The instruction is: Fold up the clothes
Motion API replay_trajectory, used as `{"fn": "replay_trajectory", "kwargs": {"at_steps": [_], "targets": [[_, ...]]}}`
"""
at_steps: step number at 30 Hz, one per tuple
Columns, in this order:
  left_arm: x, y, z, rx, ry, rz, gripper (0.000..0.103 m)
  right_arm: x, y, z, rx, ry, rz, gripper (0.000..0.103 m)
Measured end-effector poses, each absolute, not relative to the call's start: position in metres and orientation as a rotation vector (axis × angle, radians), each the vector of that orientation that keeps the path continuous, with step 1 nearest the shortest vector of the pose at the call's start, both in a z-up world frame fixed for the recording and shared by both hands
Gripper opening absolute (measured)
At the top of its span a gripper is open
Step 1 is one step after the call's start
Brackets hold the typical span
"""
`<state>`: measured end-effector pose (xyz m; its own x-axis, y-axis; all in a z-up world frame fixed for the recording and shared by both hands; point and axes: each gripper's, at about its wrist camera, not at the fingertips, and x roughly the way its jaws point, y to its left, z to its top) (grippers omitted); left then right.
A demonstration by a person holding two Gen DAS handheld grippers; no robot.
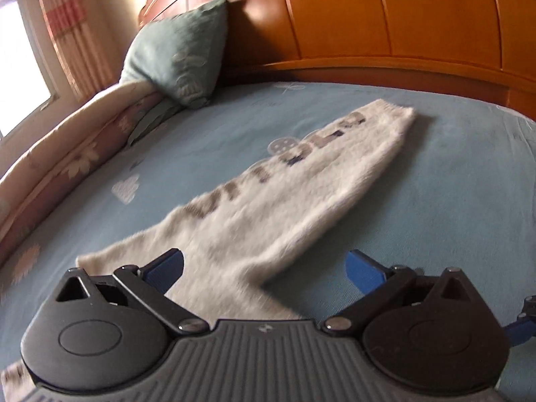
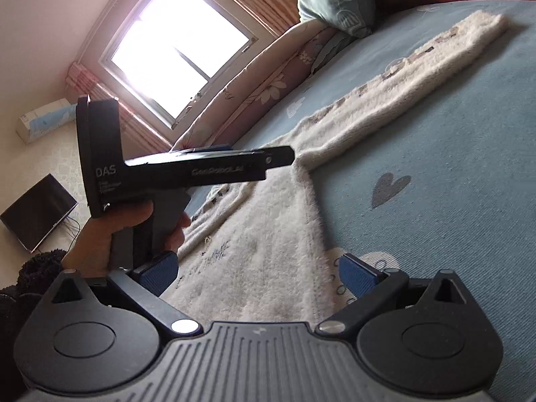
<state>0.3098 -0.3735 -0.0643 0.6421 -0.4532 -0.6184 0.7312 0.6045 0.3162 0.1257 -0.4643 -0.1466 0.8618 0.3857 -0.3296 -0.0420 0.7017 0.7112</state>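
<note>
White fuzzy sweater lies flat on the blue bedsheet, one sleeve stretched straight out twd the wooden headboard, cuff end near the teal pillow. Left gripper hovers over the shoulder/armpit area w/ jaws spread, nothing betw them; right gripper likewise spread wide over the body panel, empty. Person's hand holds the left tool's handle in the right view. Fabric looks soft, plush, light, limp, so prob drapes & sags when lifted and fuzz may slip in a shallow pinch. Best take hold at the ribbed cuff or the sleeve edge, biting deep, then carry the sleeve across the body.
</note>
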Motion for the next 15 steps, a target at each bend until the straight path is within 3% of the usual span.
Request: {"fn": "replay_trajectory", "kwargs": {"at_steps": [7, 15], "targets": [[0.296, -0.386, -0.087, 0.584, 0.529, -0.734, 0.102, 0.109, -0.507, -0.149, 0.857, 0.399, 0.086, 0.103], [0.257, -0.267, -0.089, 0.527, 0.566, -0.613, 0.102, 0.106, -0.529, -0.161, 0.925, 0.388, -0.109, 0.103]]}}
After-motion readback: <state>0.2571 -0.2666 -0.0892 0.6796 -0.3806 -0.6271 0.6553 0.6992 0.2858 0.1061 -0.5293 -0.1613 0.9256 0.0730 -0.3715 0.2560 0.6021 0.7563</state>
